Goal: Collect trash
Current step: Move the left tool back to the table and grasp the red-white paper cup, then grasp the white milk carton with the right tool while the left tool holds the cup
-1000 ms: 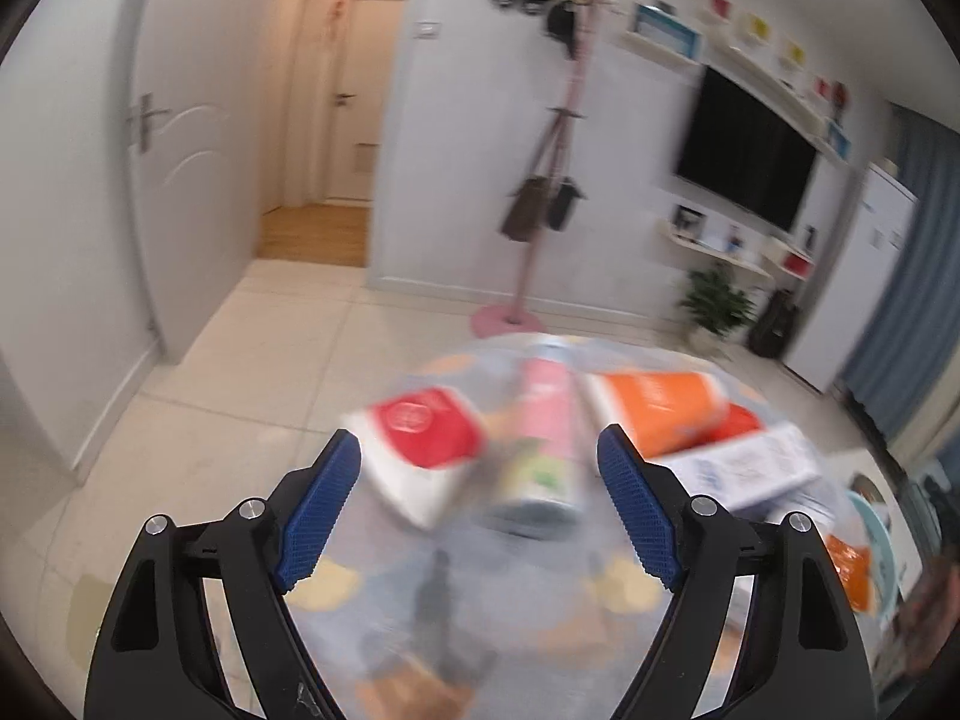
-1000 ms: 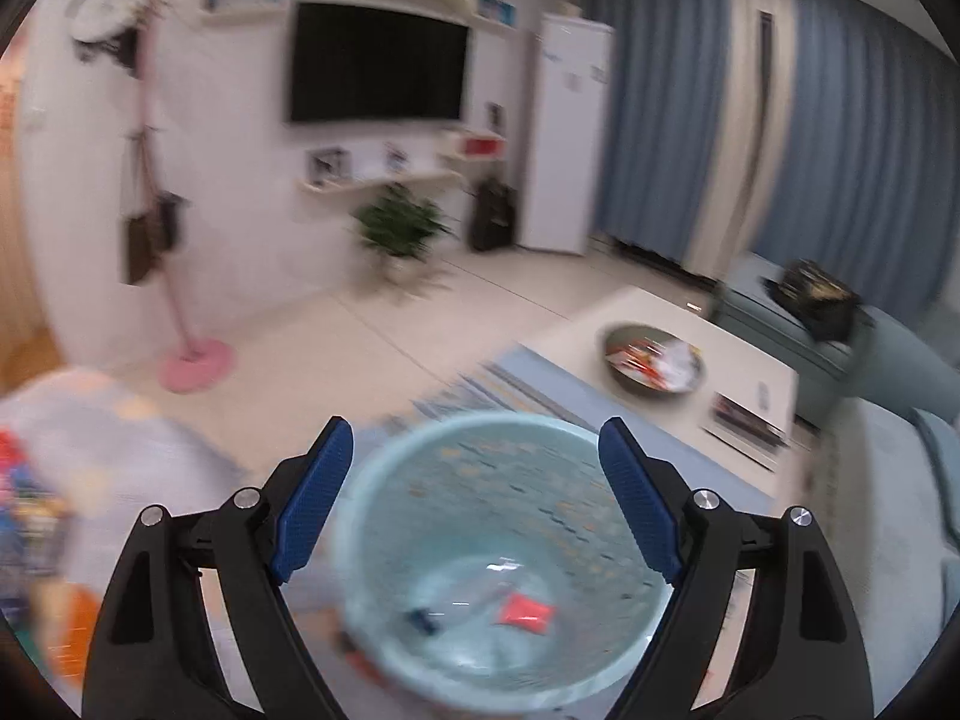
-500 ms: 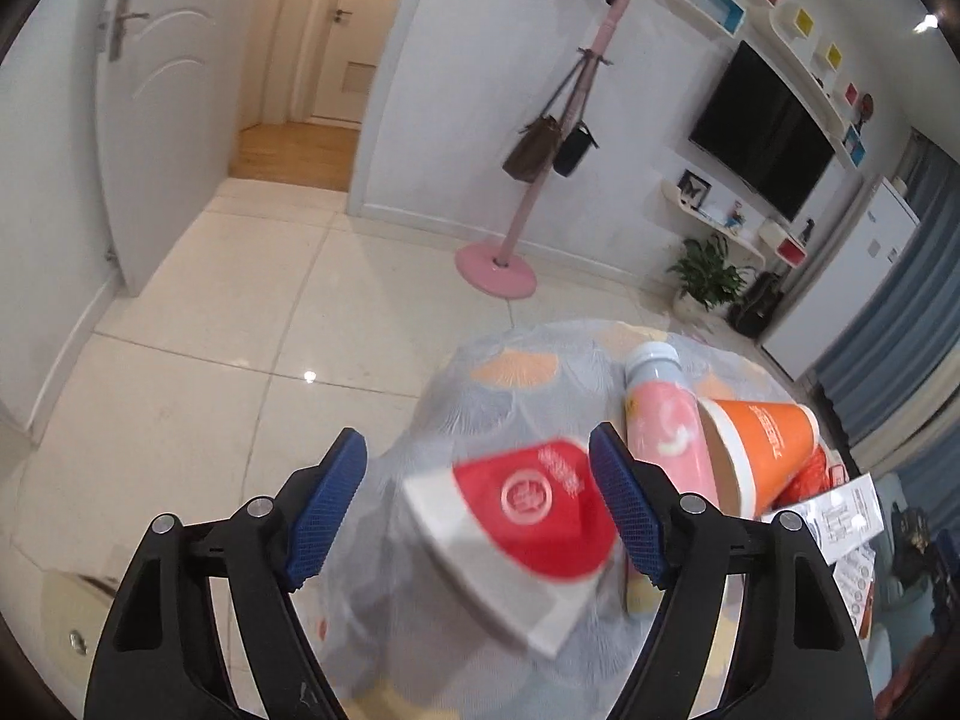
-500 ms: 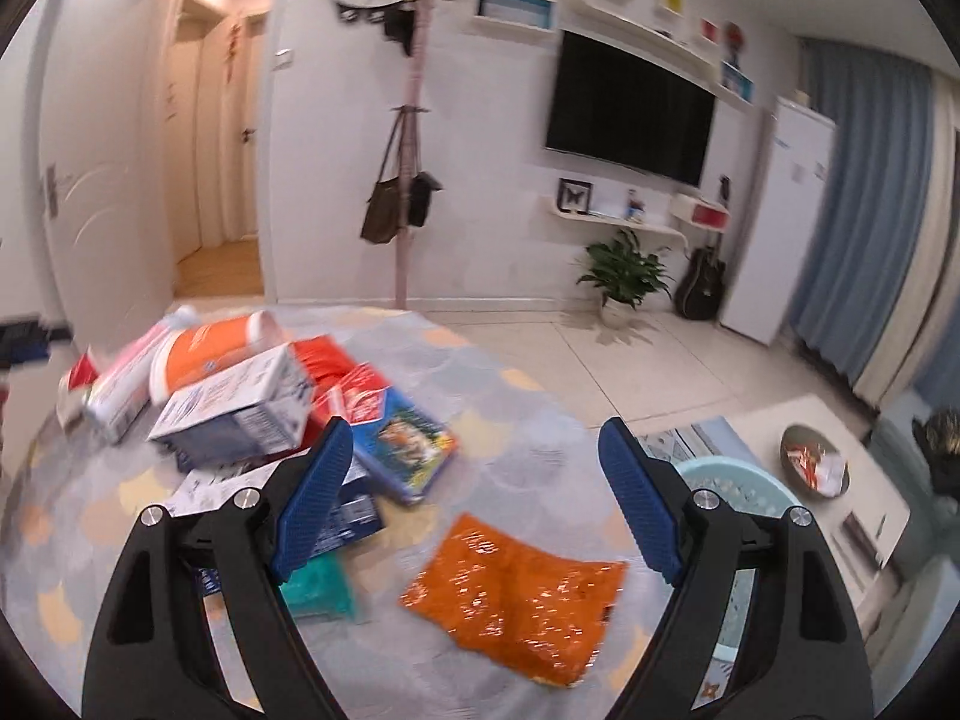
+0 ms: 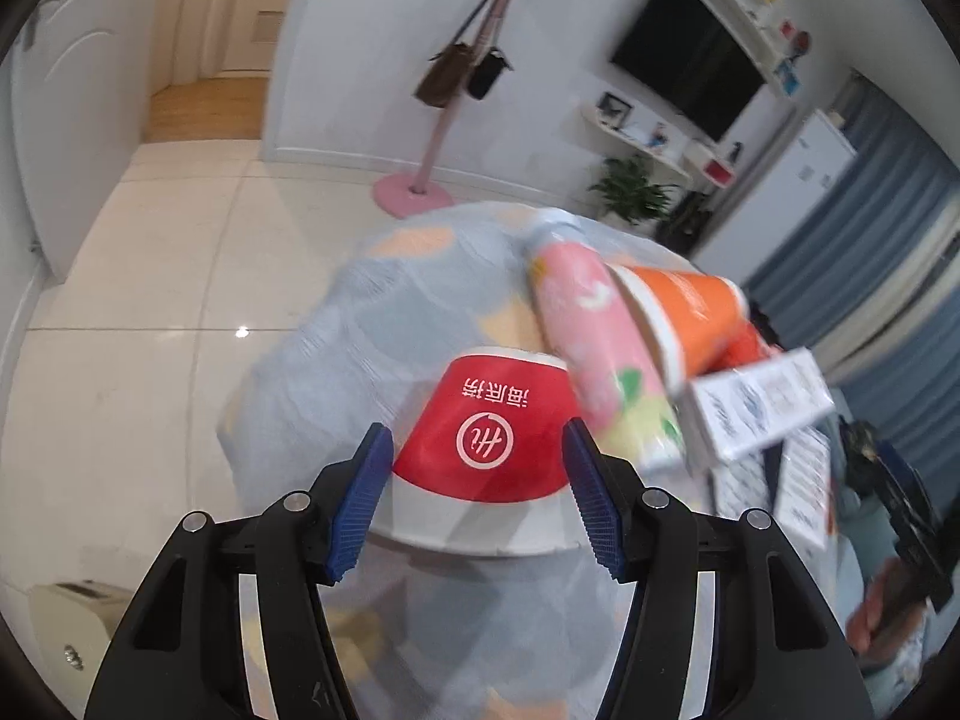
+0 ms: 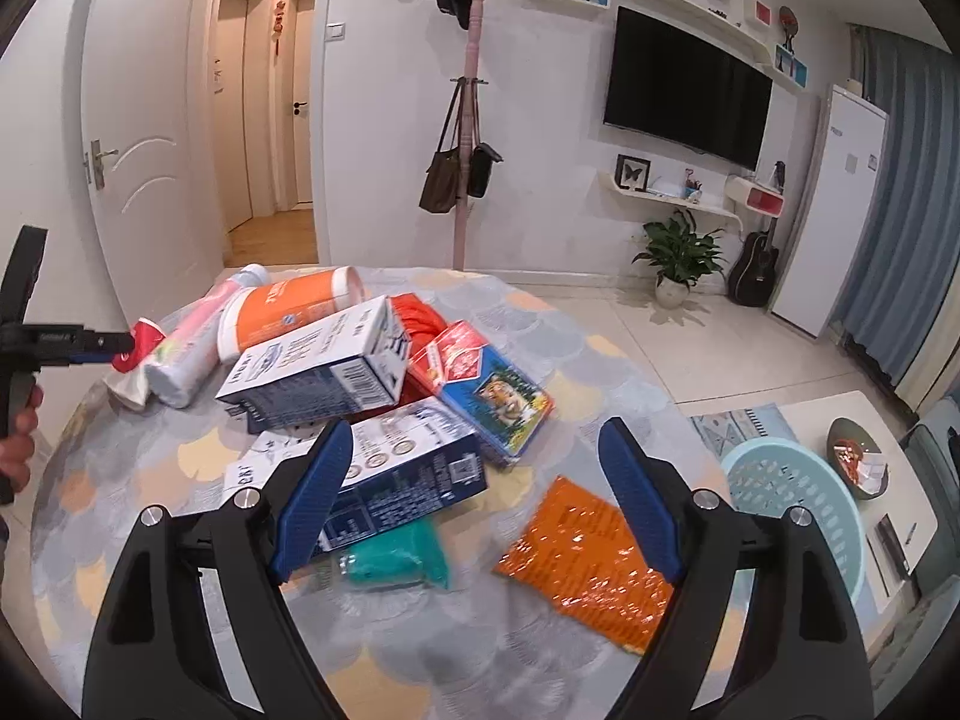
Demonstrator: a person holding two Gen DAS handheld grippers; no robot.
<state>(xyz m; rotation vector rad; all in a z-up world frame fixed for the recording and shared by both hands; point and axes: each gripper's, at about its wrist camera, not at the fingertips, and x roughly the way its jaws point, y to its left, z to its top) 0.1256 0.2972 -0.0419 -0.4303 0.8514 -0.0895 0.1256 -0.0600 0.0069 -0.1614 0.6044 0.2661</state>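
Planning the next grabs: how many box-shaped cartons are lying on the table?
2. One carton lies mid-pile beside the orange cup; the other carton lies nearer, behind the right gripper's left finger. More may be buried.

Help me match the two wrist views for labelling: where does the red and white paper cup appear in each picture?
Left wrist view: the red and white paper cup lies on its side at lower centre, between the closing pads of the left hand-held gripper.
Right wrist view: far left, mostly hidden, at that gripper's tip.
Shared landmark: the pink bottle lying beside it.
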